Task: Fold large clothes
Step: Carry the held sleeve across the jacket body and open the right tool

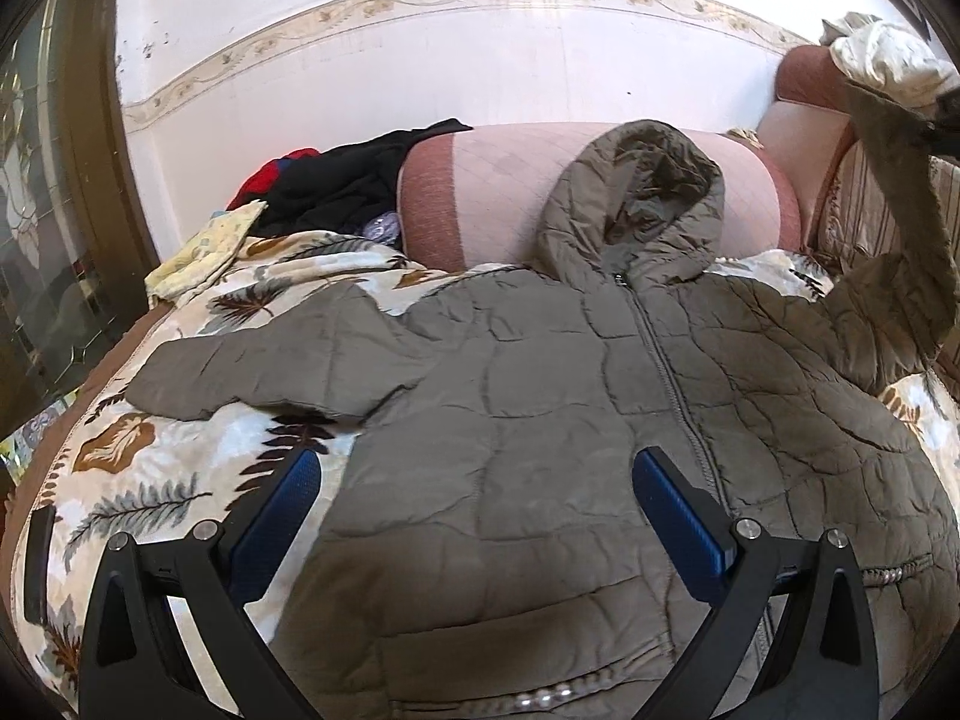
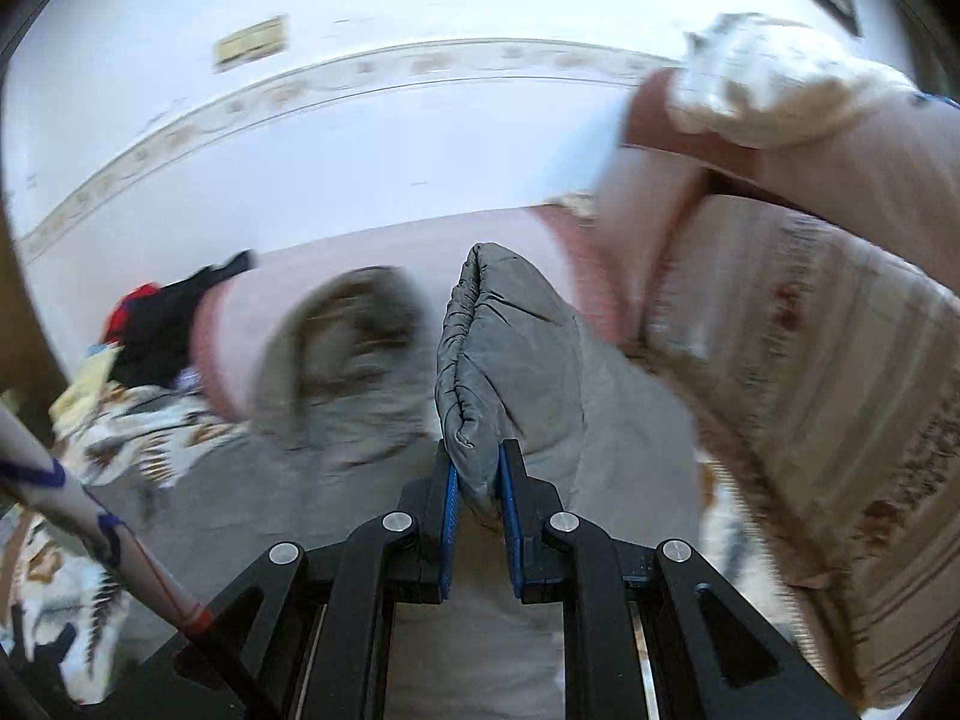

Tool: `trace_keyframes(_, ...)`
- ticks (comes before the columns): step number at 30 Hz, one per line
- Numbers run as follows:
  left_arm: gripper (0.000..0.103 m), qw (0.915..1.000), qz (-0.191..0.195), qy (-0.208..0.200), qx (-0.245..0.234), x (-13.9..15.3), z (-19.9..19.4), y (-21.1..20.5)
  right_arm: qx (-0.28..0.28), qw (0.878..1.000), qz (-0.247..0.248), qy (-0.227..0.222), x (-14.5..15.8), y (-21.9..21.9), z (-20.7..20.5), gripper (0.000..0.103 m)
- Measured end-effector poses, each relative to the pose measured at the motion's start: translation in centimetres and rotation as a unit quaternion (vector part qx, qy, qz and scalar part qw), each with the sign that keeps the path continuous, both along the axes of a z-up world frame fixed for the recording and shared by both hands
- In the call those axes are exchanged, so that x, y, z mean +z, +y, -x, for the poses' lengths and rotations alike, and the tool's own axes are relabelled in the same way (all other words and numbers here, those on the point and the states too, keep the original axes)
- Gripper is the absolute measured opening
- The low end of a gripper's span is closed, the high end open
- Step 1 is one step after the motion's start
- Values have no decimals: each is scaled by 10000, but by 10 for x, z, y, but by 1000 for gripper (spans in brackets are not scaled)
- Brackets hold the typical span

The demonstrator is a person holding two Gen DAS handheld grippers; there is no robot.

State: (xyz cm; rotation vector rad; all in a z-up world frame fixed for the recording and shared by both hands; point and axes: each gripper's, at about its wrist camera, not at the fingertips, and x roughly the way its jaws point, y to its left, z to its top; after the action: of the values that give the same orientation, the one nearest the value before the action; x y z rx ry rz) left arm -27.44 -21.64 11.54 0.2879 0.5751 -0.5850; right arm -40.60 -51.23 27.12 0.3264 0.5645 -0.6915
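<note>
A bright room with a pale wall and a cloth-covered sofa.

The white wall point(image 1: 420, 60) carries a floral border strip point(image 1: 372, 3) curving across it, with scuffs and dark marks above the strip. A pink and terracotta bolster cushion point(image 1: 480, 192) lies along the back of a leaf-patterned cover point(image 1: 150, 468). A striped cushion point(image 2: 810, 360) sits at the right. At the left edge stands a dark wooden door frame point(image 1: 102, 150) with leaded glass point(image 1: 36, 210). Daylight is soft and even.
</note>
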Motion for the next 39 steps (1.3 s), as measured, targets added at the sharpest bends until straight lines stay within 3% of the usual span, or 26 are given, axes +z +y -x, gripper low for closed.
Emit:
trace_keyframes(7, 103, 9999, 39, 87, 121, 0, -9, 12, 860, 9957, -352, 25, -31, 57, -66, 14)
trace_keyframes(20, 103, 9995, -122, 204, 228, -10, -21, 11, 1713, 9749, -1189, 787, -157, 112, -161, 14)
trace_keyframes(22, 103, 9995, -121, 213, 219, -10, -21, 9, 1870, 9698, -1334, 817, -163, 116, -165, 18)
trace_keyframes(24, 103, 9995, -111, 213, 212, -10, -22, 6, 2122, 9628, -1491, 756, -161, 118, -161, 37)
trace_keyframes(26, 103, 9995, -109, 228, 191, -9, -22, 2, 2224, 9634, -1364, 618, -151, 119, -151, 50)
trace_keyframes(29, 103, 9995, -125, 207, 211, -9, -26, -4, 2093, 9701, -1188, 323, -135, 104, -121, 51)
trace_keyframes(32, 103, 9990, -112, 335, 283, -11, -35, -10, 1573, 9790, -1294, 130, -135, 67, -91, 51)
trace_keyframes(35, 103, 9982, -237, 448, 313, -19, -47, -24, 780, 9903, -986, 593, -151, 30, -68, 51)
trace_keyframes(39, 103, 9971, -433, 440, 445, -31, -68, -47, 149, 9909, -942, 954, -180, -11, -44, 51)
